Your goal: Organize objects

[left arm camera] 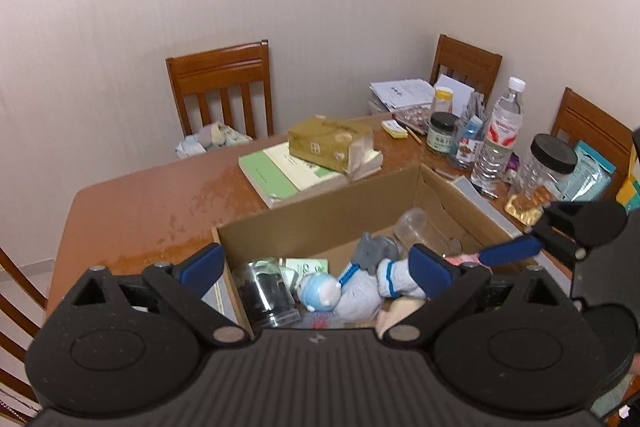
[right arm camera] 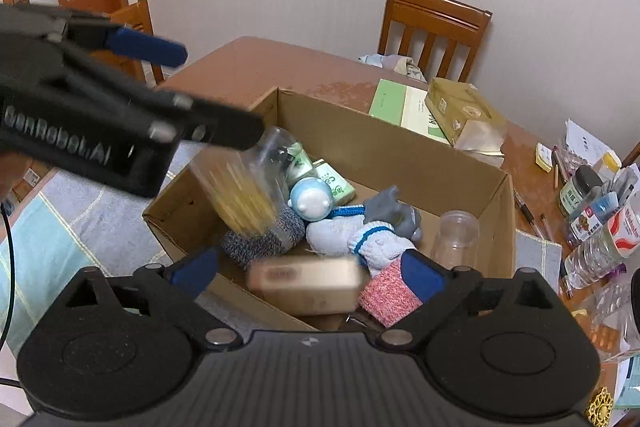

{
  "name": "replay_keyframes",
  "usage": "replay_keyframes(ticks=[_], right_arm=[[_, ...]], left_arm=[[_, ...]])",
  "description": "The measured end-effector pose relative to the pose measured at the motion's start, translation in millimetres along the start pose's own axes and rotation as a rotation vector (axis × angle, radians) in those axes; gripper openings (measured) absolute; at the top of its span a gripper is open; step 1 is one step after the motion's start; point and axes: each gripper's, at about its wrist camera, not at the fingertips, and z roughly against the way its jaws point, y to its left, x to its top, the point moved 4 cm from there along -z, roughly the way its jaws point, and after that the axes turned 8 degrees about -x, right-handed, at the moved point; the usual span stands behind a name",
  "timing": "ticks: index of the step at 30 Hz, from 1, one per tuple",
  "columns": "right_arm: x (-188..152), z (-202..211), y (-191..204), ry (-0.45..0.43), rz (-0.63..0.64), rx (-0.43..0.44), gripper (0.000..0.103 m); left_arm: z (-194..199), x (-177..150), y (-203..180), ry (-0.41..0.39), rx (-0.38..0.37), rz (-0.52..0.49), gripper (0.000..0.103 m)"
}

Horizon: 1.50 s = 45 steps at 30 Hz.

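An open cardboard box (left arm camera: 320, 215) (right arm camera: 400, 155) stands on the wooden table. It holds a clear jar (left arm camera: 264, 291), a blue and white toy (right arm camera: 310, 197), a grey elephant toy (right arm camera: 394, 213), socks (right arm camera: 344, 235) and a clear plastic cup (right arm camera: 456, 235). My left gripper (left arm camera: 318, 265) (right arm camera: 218, 93) hangs open above the box's left part. Under it the jar of yellow sticks (right arm camera: 244, 195) is blurred. My right gripper (right arm camera: 310, 273) is open over the near side. A blurred beige packet (right arm camera: 308, 281) lies below its jaws, touching neither pad. In the left wrist view, one of its fingers (left arm camera: 510, 251) shows.
A green book (left arm camera: 280, 175) with a tan tissue pack (left arm camera: 328, 143) on it lies behind the box. Bottles, jars and papers crowd the table's right end (left arm camera: 496, 143). Wooden chairs (left arm camera: 222, 87) stand along the wall. A checked cloth (right arm camera: 80, 219) lies left of the box.
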Motion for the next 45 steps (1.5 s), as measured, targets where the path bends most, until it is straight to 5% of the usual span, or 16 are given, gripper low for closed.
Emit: replay_keyframes(ticks=[14, 21, 45], right_arm=[[-23, 0, -49, 0.206, -0.226, -0.156, 0.103], [-35, 12, -56, 0.221, -0.303, -0.227, 0.103], [-31, 43, -56, 0.194, -0.322, -0.196, 0.103]], left_arm=[[4, -41, -11, 0.116, 0.177, 0.189, 0.101], [11, -53, -21, 0.198, 0.27, 0.265, 0.101], [23, -49, -31, 0.243, 0.302, 0.342, 0.101]])
